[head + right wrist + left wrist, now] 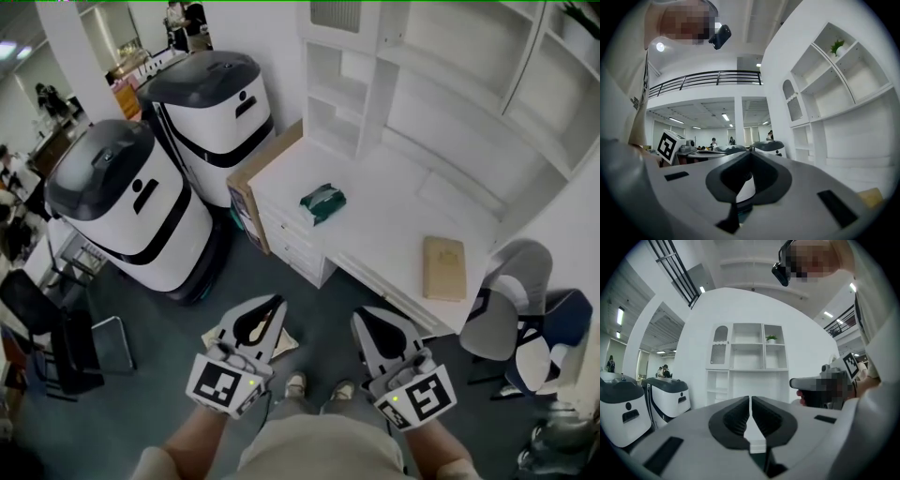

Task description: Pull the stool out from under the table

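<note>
Left gripper [277,302], right gripper [362,319]; table edge [375,279] ahead

Bright, even light comes from ceiling strip lamps [724,116]. The white surface [394,206] looks nearly washed out, and shadows on the floor [159,375] are soft. Both gripper views curve strongly, with black vignetted corners and soft foregrounds.

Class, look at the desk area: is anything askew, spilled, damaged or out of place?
Nothing is spilled or damaged. One oddity: a flat cardboard sheet stands on edge against the end of the white desk, squeezed beside a large white machine.
</note>
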Motion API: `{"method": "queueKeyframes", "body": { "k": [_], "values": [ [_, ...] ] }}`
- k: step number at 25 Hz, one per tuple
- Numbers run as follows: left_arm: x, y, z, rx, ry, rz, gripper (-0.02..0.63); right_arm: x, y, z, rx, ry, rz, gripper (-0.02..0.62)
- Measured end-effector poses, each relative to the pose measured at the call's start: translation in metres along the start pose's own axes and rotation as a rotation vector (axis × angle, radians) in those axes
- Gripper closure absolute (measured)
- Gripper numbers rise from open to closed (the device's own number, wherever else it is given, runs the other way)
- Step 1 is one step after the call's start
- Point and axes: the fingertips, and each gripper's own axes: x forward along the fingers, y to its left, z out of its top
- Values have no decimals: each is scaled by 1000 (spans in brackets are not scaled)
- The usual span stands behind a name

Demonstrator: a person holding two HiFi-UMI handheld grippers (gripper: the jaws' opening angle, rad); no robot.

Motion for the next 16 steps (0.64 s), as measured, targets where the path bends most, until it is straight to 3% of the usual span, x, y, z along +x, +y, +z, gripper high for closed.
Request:
{"method": "queueKeyframes", "body": {
  "k": [16],
  "values": [
    [35, -34, 4, 28, 8, -137, 586, -30, -27, 9, 11, -25, -129, 574]
  ]
}}
